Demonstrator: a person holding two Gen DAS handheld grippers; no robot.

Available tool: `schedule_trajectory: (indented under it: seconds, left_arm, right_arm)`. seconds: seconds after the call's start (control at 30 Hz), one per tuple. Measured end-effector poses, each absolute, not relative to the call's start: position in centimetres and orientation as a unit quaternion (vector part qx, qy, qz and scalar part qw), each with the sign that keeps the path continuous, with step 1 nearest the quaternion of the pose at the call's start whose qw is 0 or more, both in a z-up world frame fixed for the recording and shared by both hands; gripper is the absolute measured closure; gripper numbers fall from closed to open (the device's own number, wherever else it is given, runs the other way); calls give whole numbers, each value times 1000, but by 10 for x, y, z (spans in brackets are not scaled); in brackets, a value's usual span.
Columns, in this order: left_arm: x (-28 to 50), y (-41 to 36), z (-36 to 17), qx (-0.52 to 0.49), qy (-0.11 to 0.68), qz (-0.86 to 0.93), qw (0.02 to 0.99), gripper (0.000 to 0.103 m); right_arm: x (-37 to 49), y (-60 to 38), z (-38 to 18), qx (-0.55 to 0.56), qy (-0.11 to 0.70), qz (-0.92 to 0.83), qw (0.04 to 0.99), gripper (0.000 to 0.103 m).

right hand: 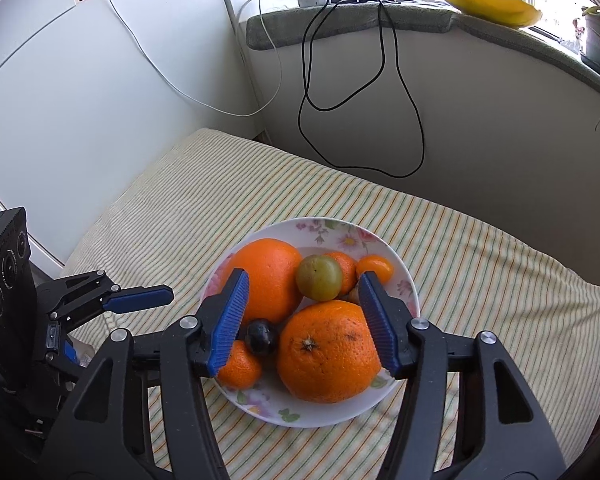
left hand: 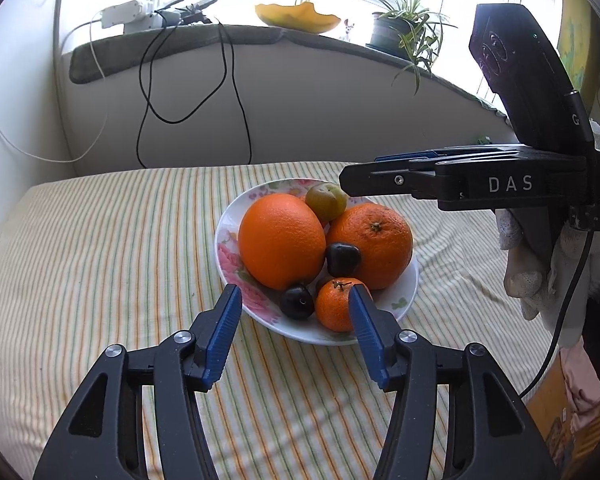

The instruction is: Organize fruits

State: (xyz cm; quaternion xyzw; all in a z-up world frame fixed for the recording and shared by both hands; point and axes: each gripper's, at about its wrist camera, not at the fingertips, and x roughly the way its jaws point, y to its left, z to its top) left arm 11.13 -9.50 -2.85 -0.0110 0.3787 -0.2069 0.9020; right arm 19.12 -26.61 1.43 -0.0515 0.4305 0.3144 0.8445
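On the striped bed, a floral plate (right hand: 384, 240) holds the piled fruit.
Both grippers, left gripper (left hand: 296, 300) and right gripper (right hand: 304, 294), hang with jaws wide and empty; the 2 big oranges (right hand: 326, 354) look firm, heavy and roll-prone: grip across the middle.

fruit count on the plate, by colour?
Orange, large: 2
Orange, small: 3
Green: 1
Dark: 2
Total: 8 visible; more may be hidden underneath.
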Motion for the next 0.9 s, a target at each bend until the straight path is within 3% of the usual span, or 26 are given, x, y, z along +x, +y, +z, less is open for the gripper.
schedule_trajectory:
  seconds: [0.13, 0.27, 0.43, 0.53, 0.6, 0.9]
  left_arm:
    - [108, -95, -26, -11, 376, -202, 904, 35]
    - [105, -95, -23, -13, 374, -195, 907, 31]
    - [98, -94, -17, -10, 367, -183, 912, 29]
    - [93, -94, -12, -8, 361, -176, 916, 21]
    - [89, -93, -9, -8, 357, -173, 918, 21]
    - [73, -90, 0, -17, 345, -155, 926, 21]
  right_arm:
    - [182, -274, 19, -42, 422, 302, 854, 42]
    - [167, -282, 26, -40, 398, 290, 870, 21]
    - [144, -293, 37, -32, 369, 270, 889, 16]
    - [129, -300, 41, -26, 353, 253, 901, 13]
    - [119, -305, 43, -24, 340, 240, 909, 8]
    - [86, -330, 46, 8, 314, 188, 931, 7]
